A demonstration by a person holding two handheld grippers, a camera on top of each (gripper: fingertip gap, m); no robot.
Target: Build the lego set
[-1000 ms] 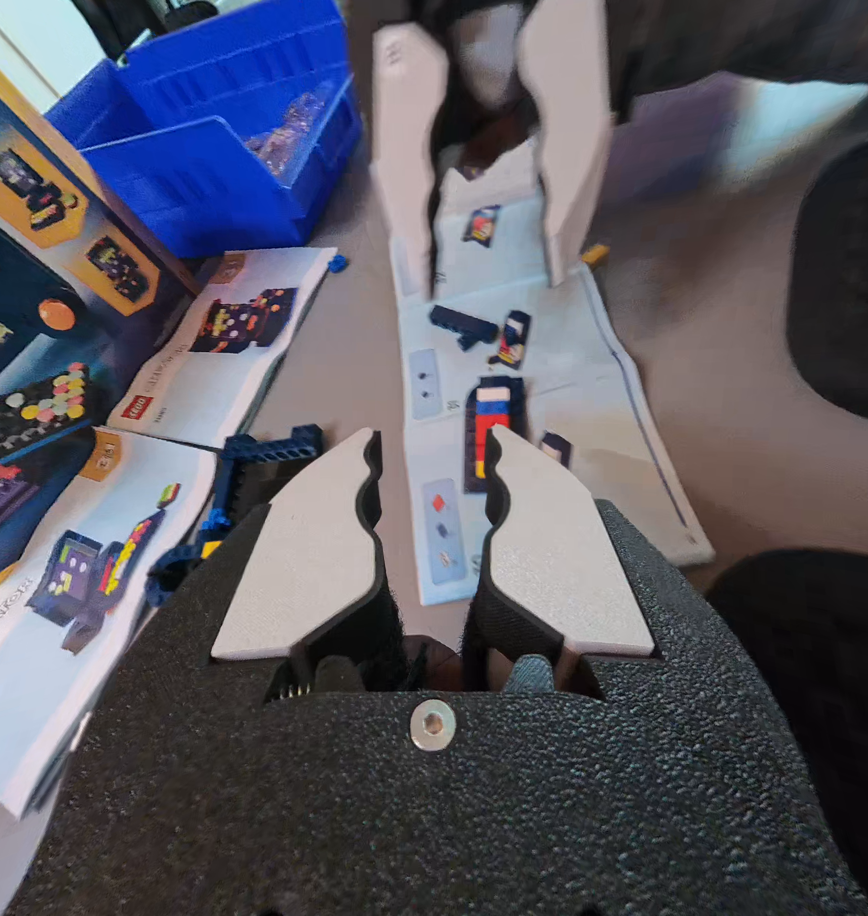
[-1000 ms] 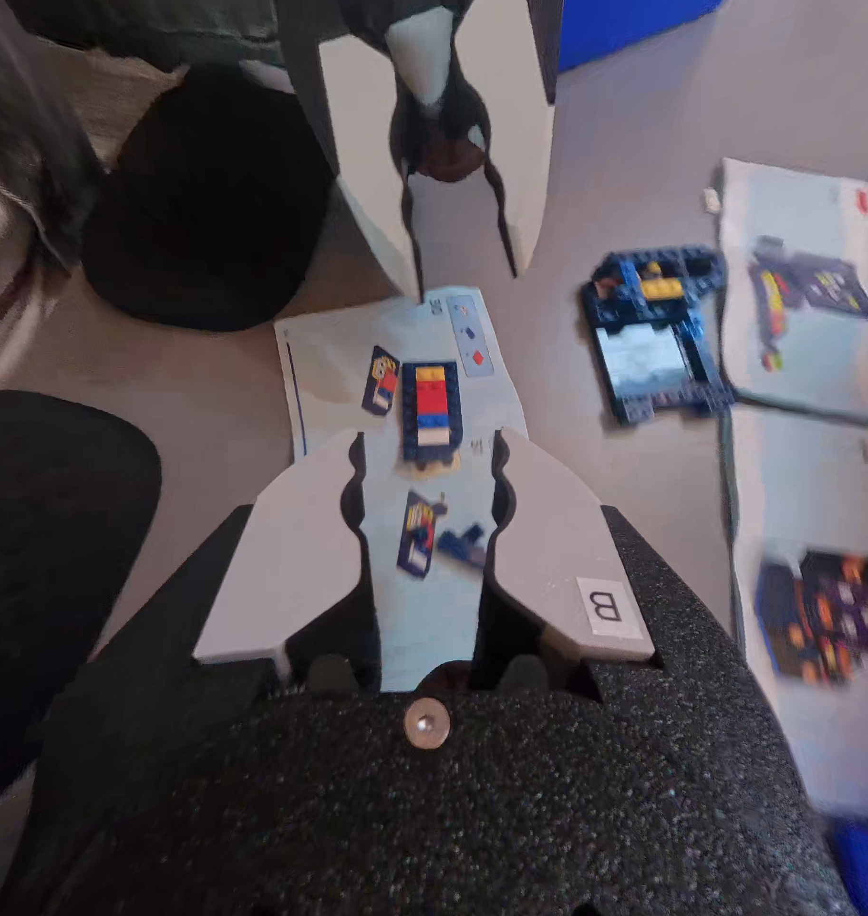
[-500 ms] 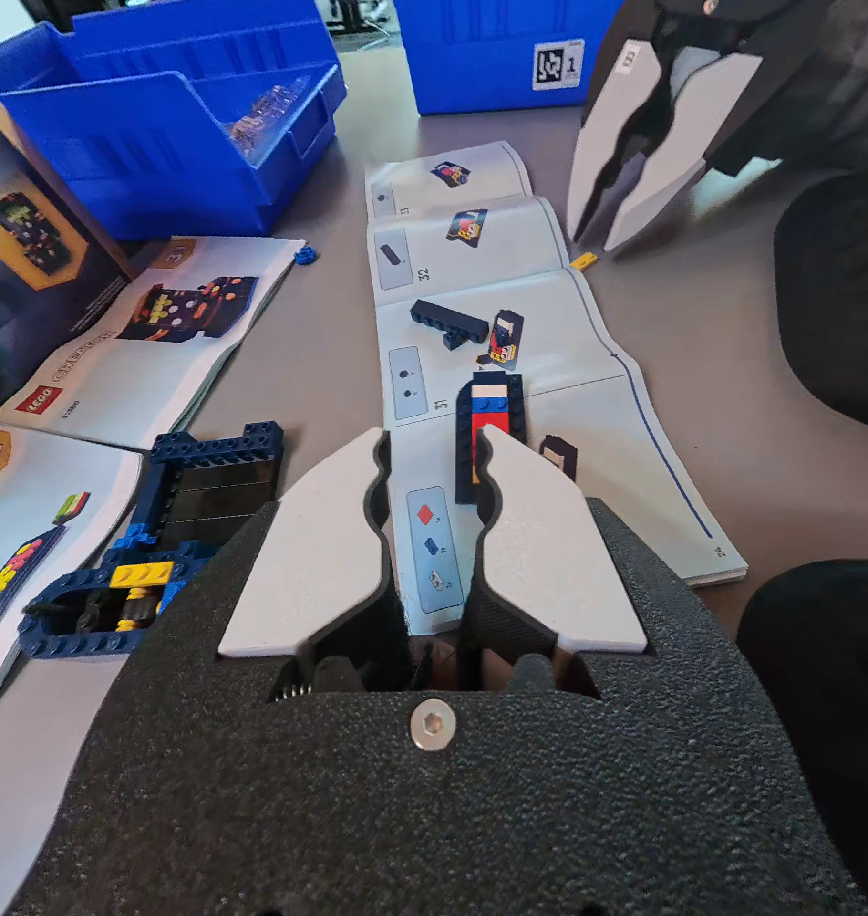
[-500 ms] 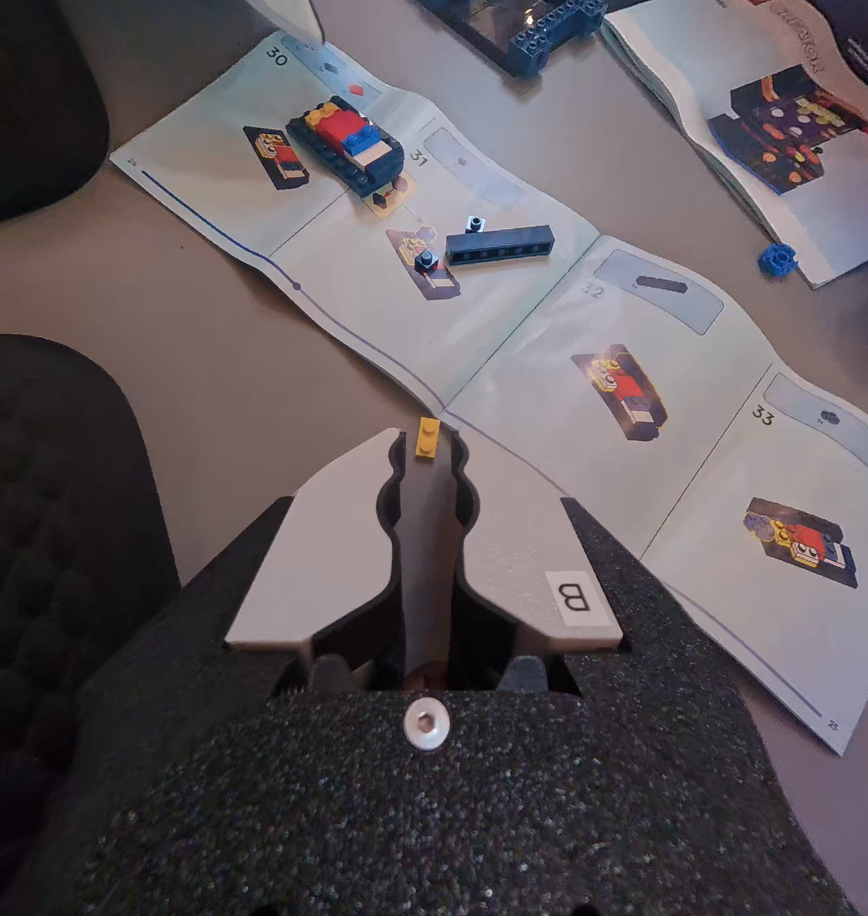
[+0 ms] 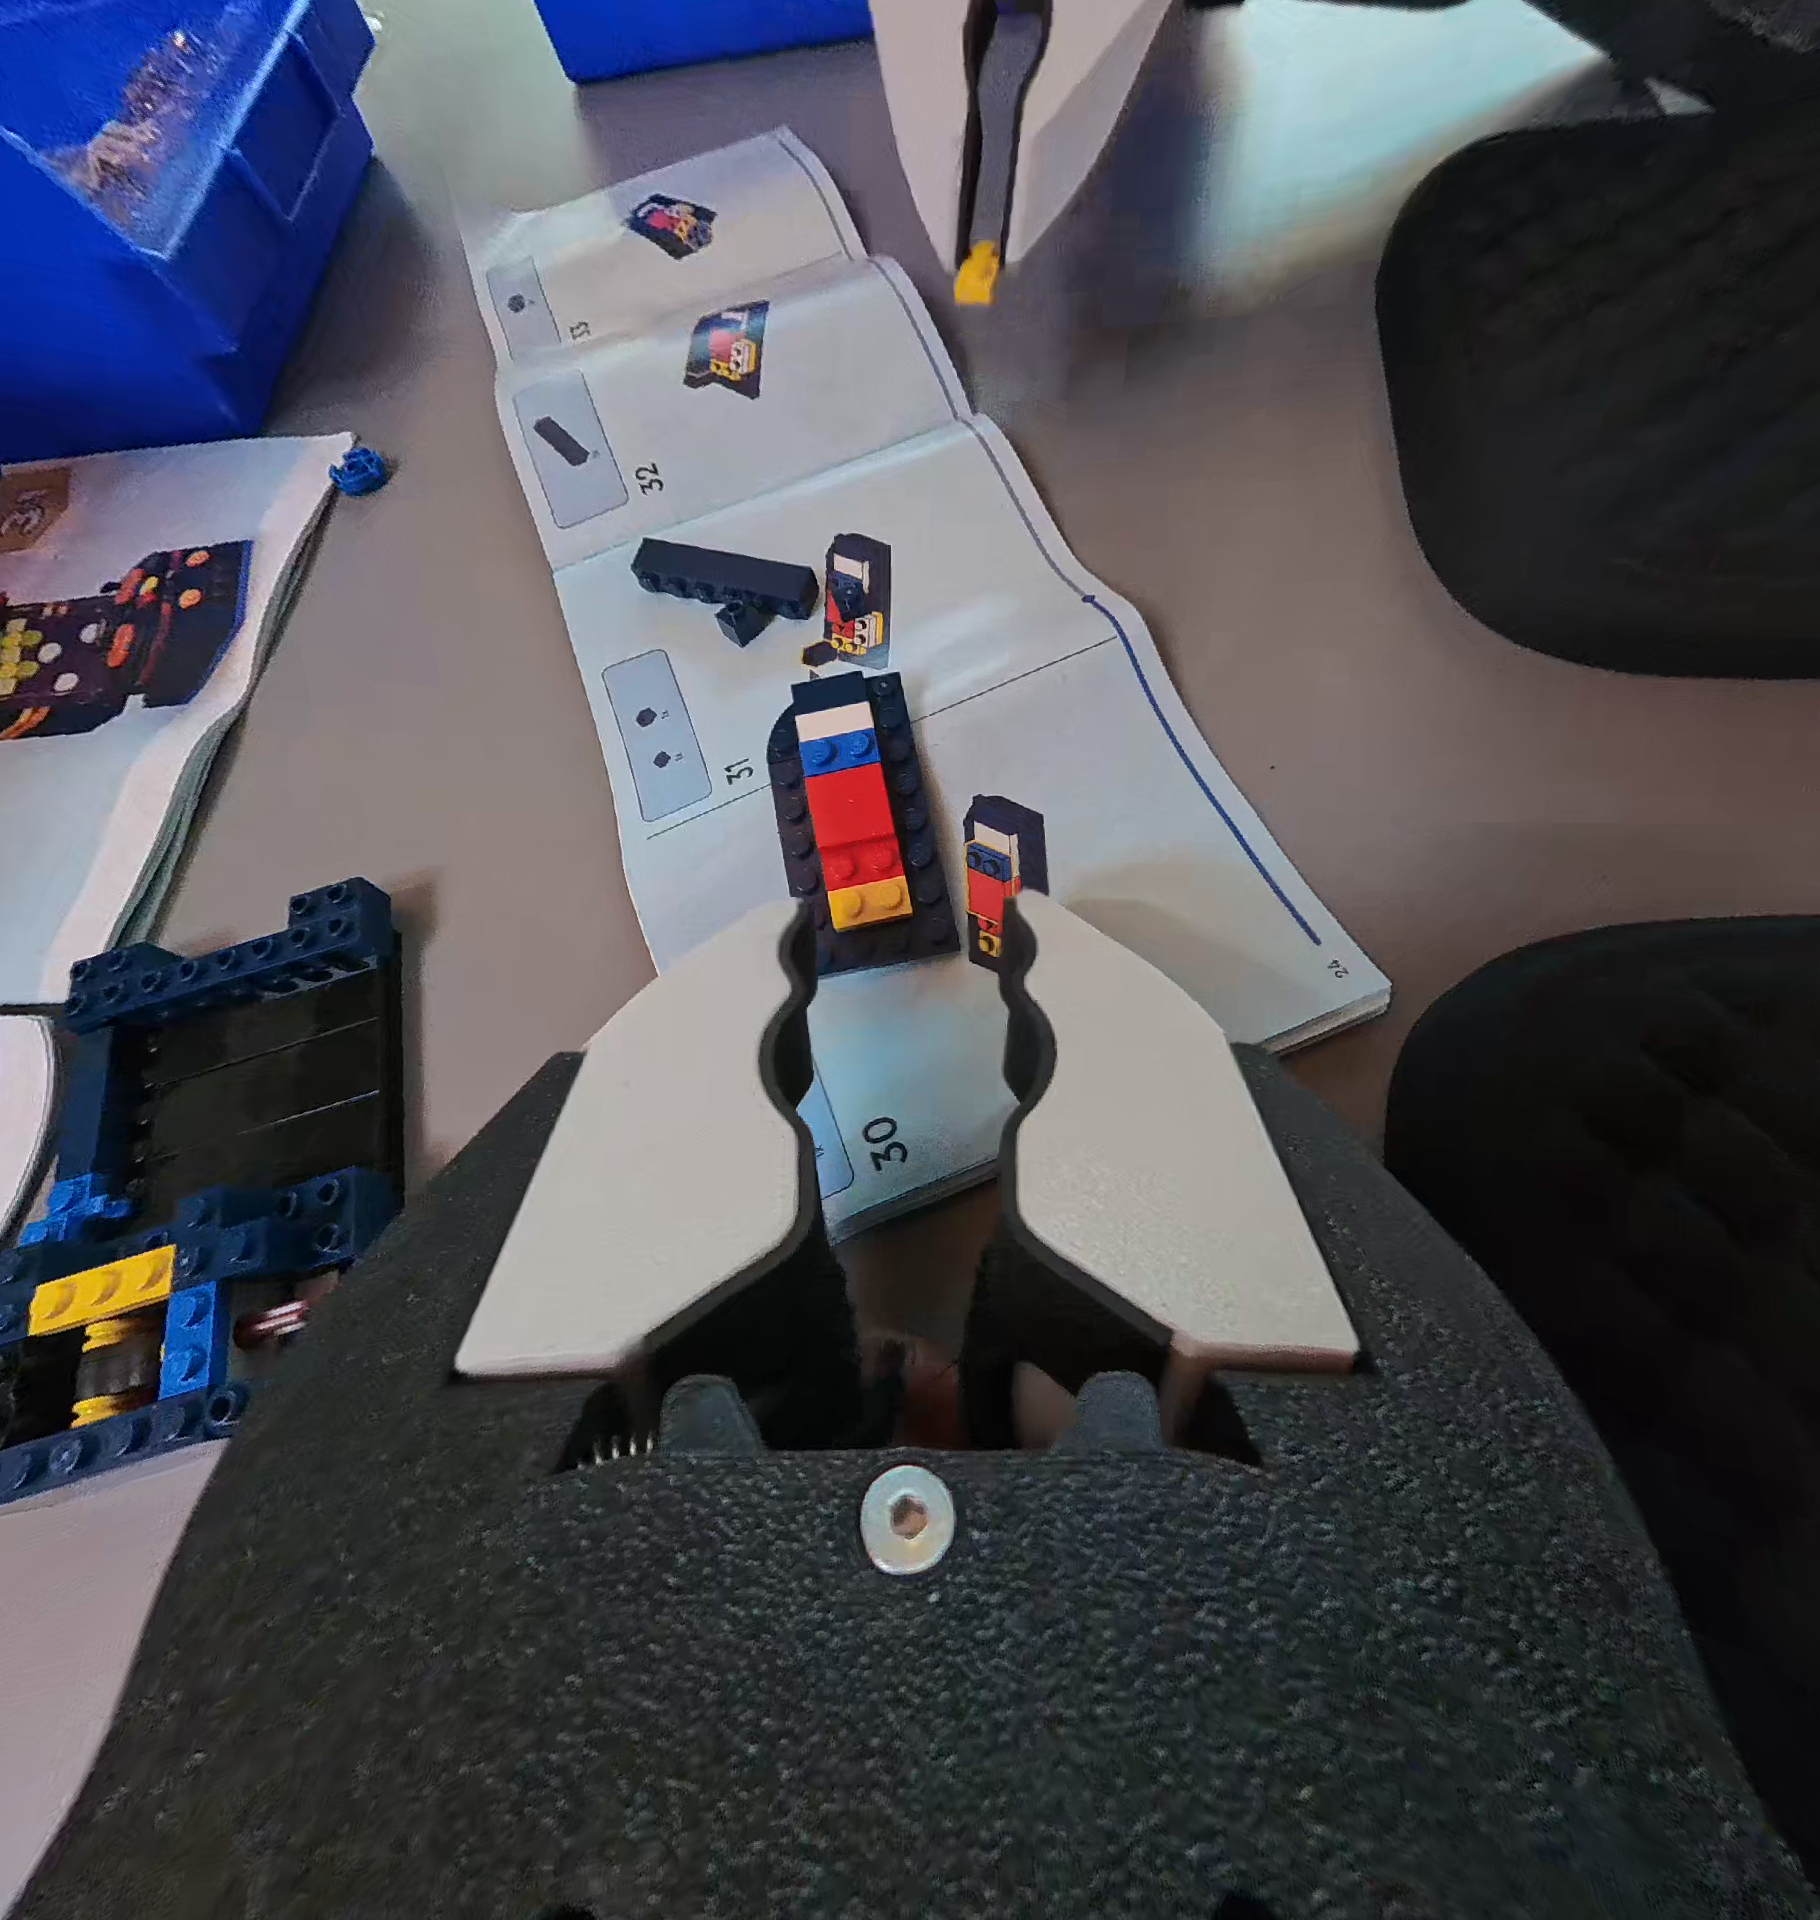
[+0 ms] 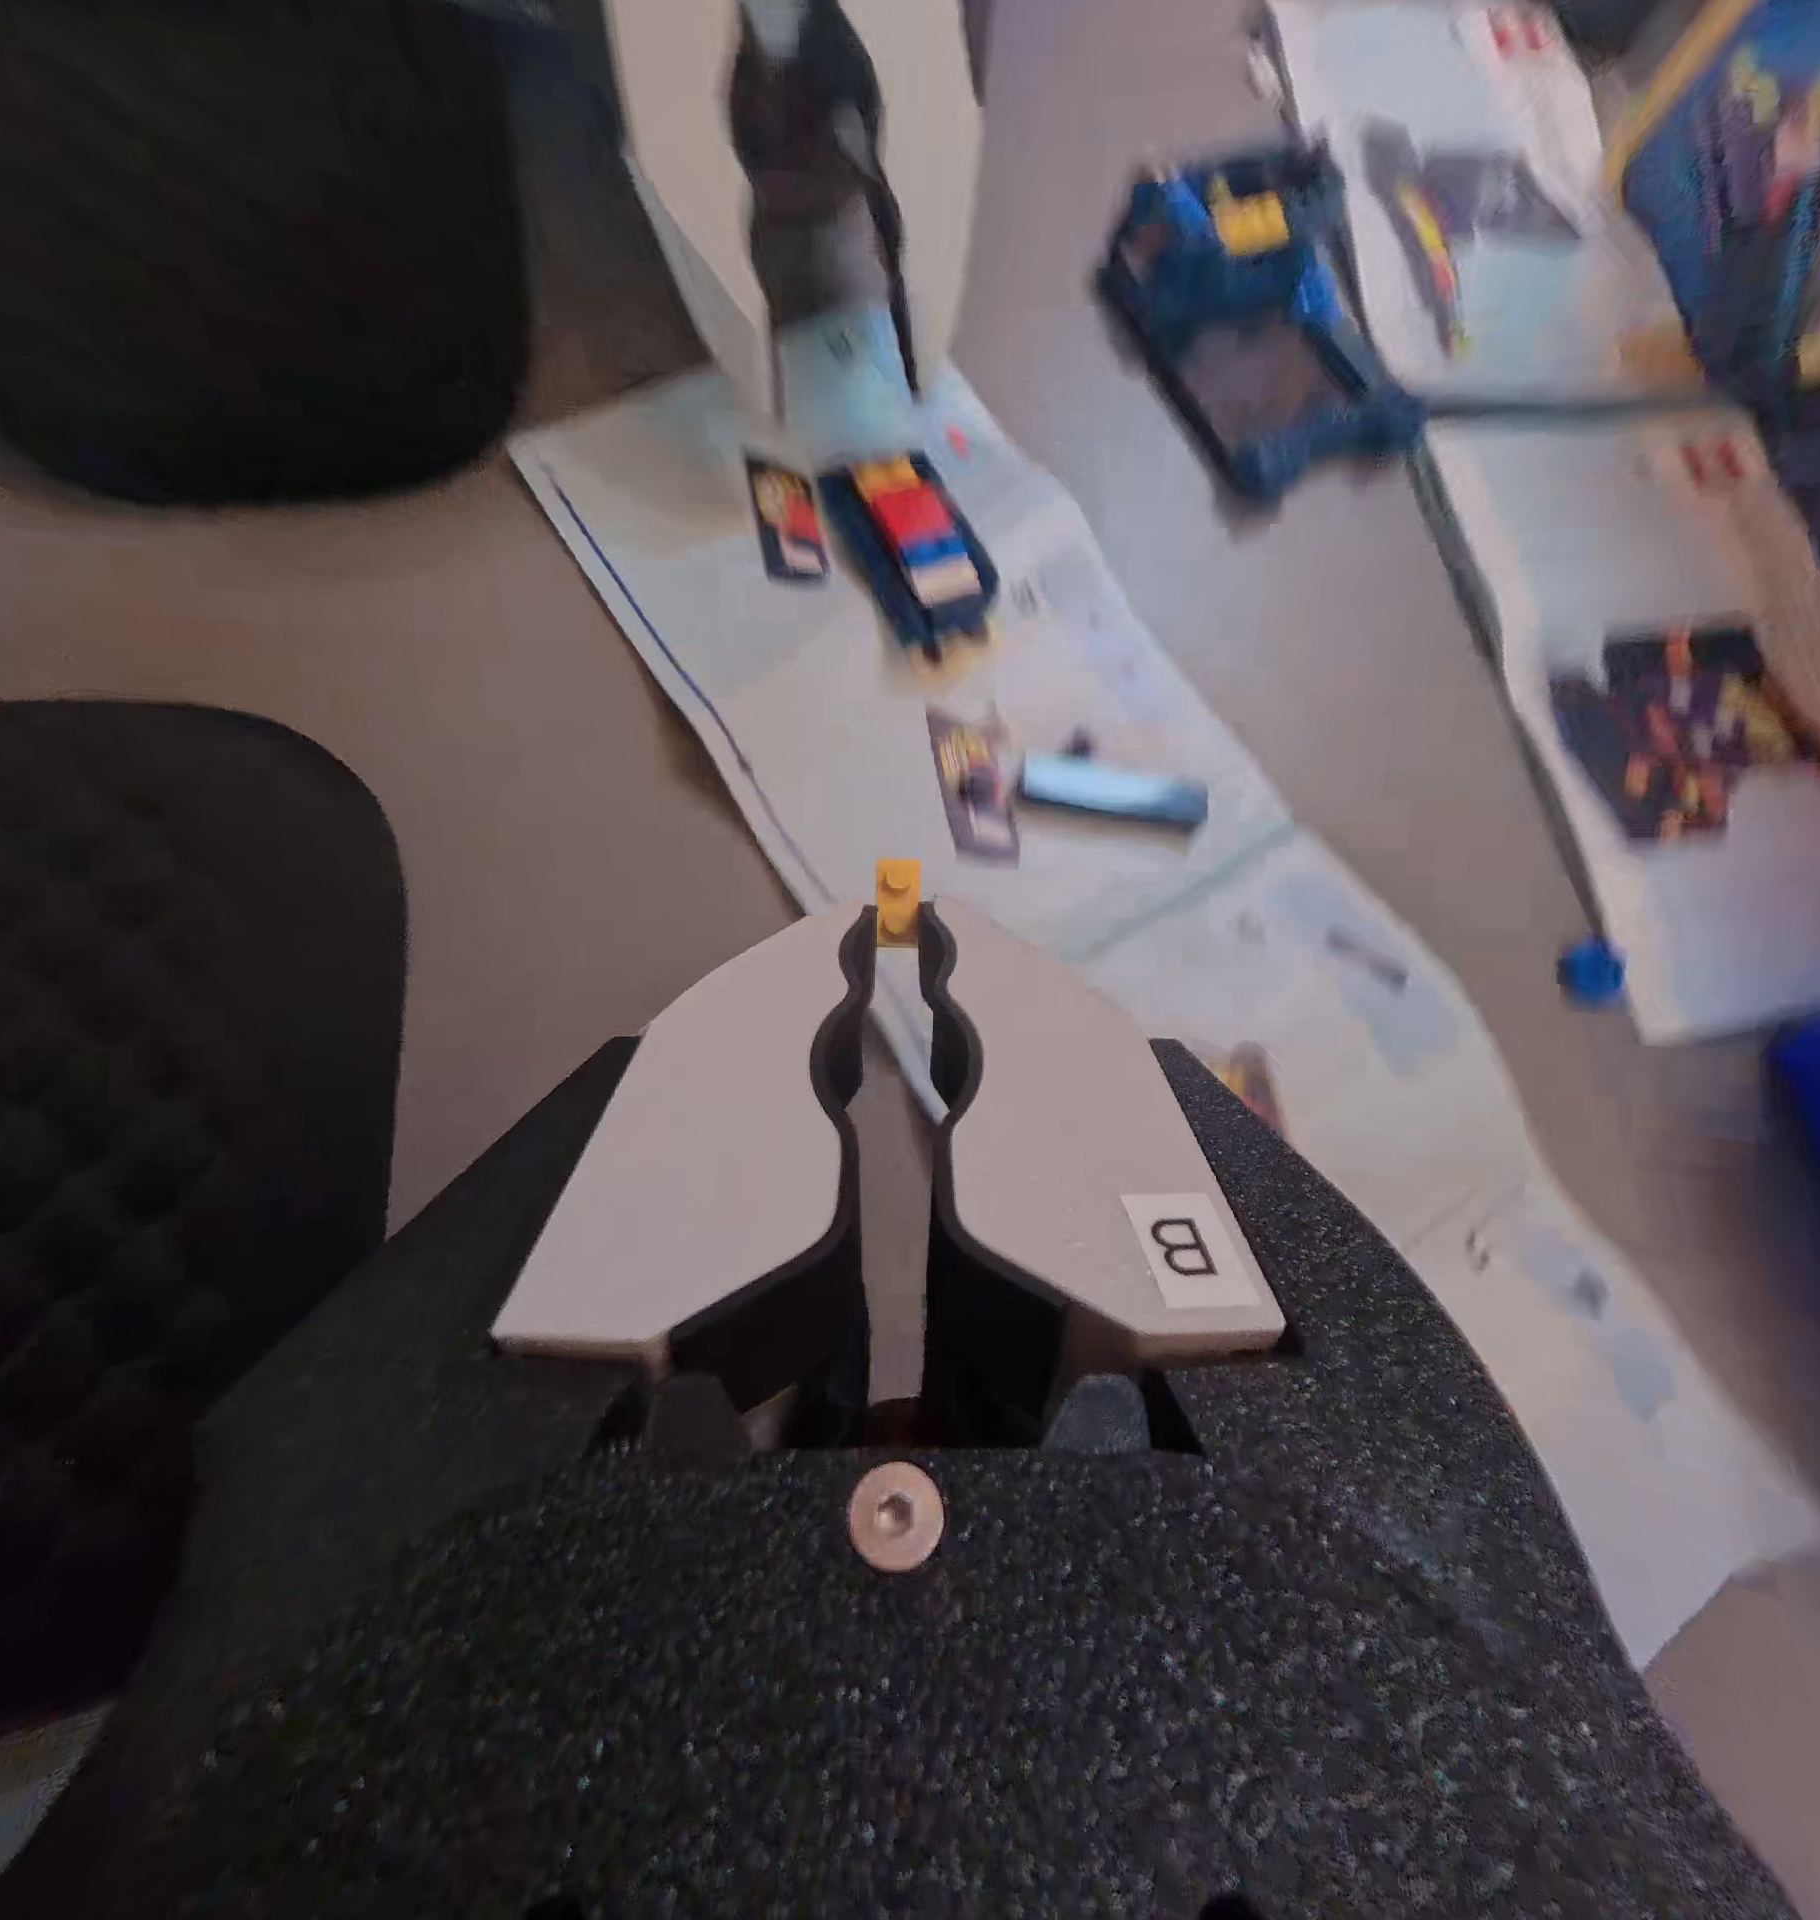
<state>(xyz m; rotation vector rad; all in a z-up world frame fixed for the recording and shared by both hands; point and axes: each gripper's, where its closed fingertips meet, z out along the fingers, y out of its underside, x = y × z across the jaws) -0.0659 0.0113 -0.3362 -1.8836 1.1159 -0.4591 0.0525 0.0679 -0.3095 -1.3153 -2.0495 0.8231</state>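
- Grey-brown surface [image 5: 1249, 540] carries a long unfolded instruction booklet [image 5: 1072, 748], more booklets to one side, blue bins [image 5: 106, 260] at the far edge and dark padded seats beside it.
- Right gripper [image 6: 898, 920] is clenched on a small yellow plate [image 6: 898, 902]; both fingers press its sides near one end, and the other end sticks out past the tips. It hangs above the booklet's edge, clear of the paper.
- Left gripper [image 5: 901, 925] has its fingers parted and grasps nothing. Its tips stand just short of a dark blue plate assembly [image 5: 854, 821] topped with white, blue, red and yellow pieces, which lies on the booklet.
- A dark blue beam [image 5: 724, 577] and a tiny dark piece lie further along the page, apart from the assembly. A larger blue frame build [image 5: 189, 1122] sits off the booklet toward the left.
- Risks, as I judge them: the yellow plate is pinched by a short stretch only, so a knock or twist could pivot it or flick it out.
- The assembly rests loose on slick, wavy paper; a push from one finger could slide or spin it.
- The right view is blurred, so fine alignment there cannot be told.
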